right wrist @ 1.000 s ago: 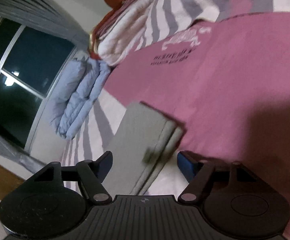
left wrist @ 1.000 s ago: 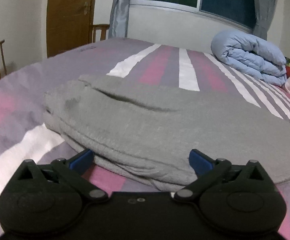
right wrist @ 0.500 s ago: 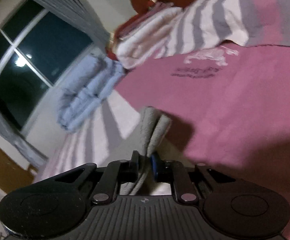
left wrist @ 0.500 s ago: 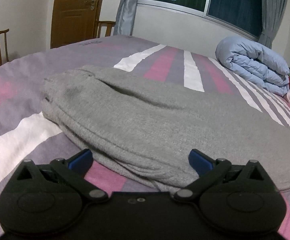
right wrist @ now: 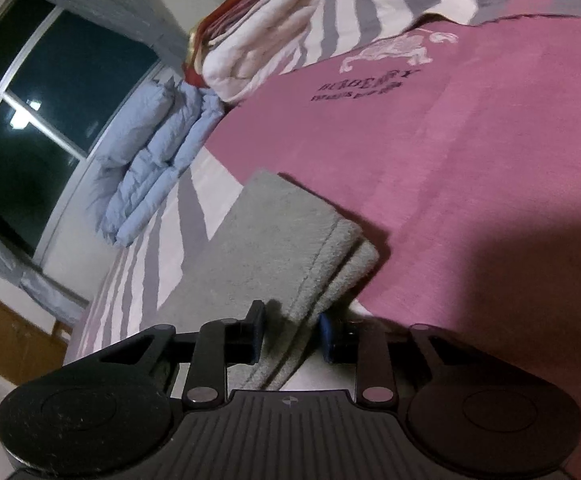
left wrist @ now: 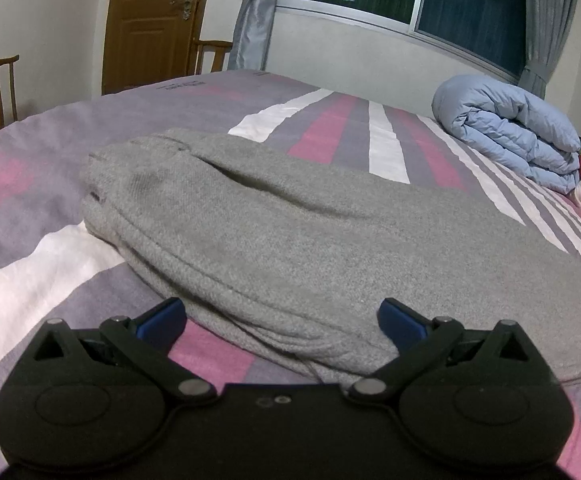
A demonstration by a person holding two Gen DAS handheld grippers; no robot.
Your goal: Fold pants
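The grey pants (left wrist: 290, 240) lie folded lengthwise on the bed (left wrist: 30, 280), their thick near edge running between the left gripper's (left wrist: 282, 314) jaws, which stand spread wide and touch nothing. At the other end, the stacked cuffs (right wrist: 330, 248) reach between the right gripper's (right wrist: 290, 334) jaws; these are partly spread, the cloth loose in the gap, not pinched. Beyond the left jaws to the right sits a rolled blue quilt (left wrist: 506, 128), under a dark window (left wrist: 470, 8).

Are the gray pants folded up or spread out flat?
Folded. The gray pants lie doubled on the bed, stacked edges showing at the hem.
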